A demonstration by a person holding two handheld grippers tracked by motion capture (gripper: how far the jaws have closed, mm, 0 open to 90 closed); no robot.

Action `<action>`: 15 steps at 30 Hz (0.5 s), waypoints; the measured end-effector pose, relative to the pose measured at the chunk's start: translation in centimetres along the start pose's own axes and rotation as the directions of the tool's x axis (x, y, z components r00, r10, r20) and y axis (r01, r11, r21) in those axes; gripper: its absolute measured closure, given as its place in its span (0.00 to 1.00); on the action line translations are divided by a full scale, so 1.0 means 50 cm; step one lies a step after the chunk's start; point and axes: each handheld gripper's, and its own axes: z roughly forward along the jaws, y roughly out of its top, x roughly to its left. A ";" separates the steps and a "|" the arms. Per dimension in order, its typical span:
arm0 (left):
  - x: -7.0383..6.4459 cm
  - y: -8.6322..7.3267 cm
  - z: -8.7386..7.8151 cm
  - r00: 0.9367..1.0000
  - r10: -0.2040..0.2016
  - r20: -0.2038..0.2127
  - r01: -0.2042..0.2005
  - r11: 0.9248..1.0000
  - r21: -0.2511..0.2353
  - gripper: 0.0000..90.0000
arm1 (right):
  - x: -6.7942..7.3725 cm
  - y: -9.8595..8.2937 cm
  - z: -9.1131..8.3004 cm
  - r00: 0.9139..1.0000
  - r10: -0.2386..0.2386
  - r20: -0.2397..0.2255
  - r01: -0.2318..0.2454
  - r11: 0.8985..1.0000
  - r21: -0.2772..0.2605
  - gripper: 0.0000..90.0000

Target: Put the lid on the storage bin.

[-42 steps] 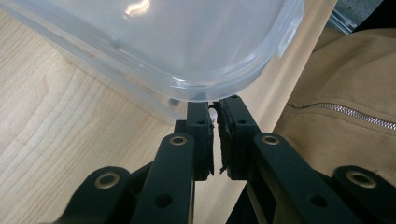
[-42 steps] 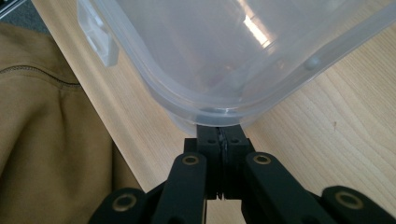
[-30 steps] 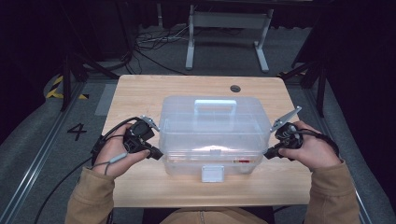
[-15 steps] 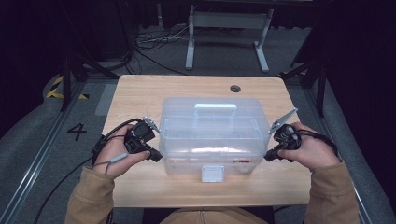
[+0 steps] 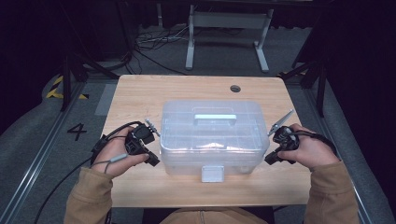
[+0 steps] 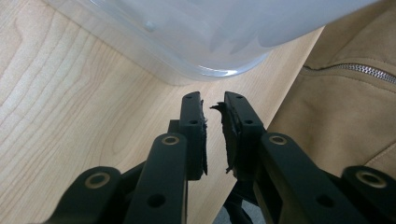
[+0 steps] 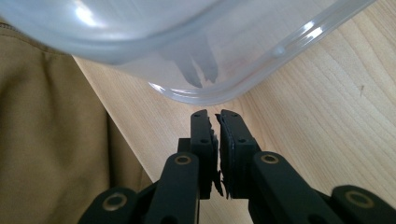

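Note:
A translucent plastic box (image 5: 212,140) with a lid, a top handle (image 5: 215,117) and a front latch (image 5: 212,173) stands at the middle of the wooden table (image 5: 140,93). My left gripper (image 5: 152,160) is held at the box's left front corner, jaws shut on nothing and just short of the rounded corner (image 6: 210,56). On the other side, my right gripper (image 5: 271,159) sits at the right front corner, also shut and empty, with the box rim (image 7: 261,65) close above its tips. Left gripper (image 6: 213,100) and right gripper (image 7: 214,116) both hover over bare wood.
A tan jacket sleeve (image 6: 345,93) and the person's body (image 7: 42,130) lie beyond the table's near edge. A small round hole (image 5: 235,88) is at the table's far right. Cables trail from the left hand (image 5: 70,182). A metal stand (image 5: 224,28) is on the floor behind.
Both hands have barely shifted, settling slightly lower beside the box. The box has not moved and the jaws stay shut.

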 end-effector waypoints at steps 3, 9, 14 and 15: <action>0.001 -0.001 -0.001 1.000 -0.005 -0.004 0.005 1.000 -0.006 0.86 | 0.000 -0.001 -0.001 1.000 0.001 0.002 -0.001 1.000 -0.003 0.93; 0.005 -0.004 -0.005 1.000 -0.014 -0.004 0.014 1.000 -0.021 0.85 | -0.002 -0.002 -0.003 1.000 -0.005 0.004 0.005 1.000 -0.023 0.91; 0.012 -0.008 -0.016 0.999 -0.031 -0.013 0.030 0.998 -0.055 0.83 | -0.009 -0.008 -0.012 1.000 0.008 0.009 -0.007 0.998 -0.062 0.88; 0.014 -0.010 -0.018 0.999 -0.040 -0.014 0.039 0.997 -0.067 0.82 | -0.010 -0.009 -0.014 1.000 0.012 0.008 -0.012 0.998 -0.070 0.88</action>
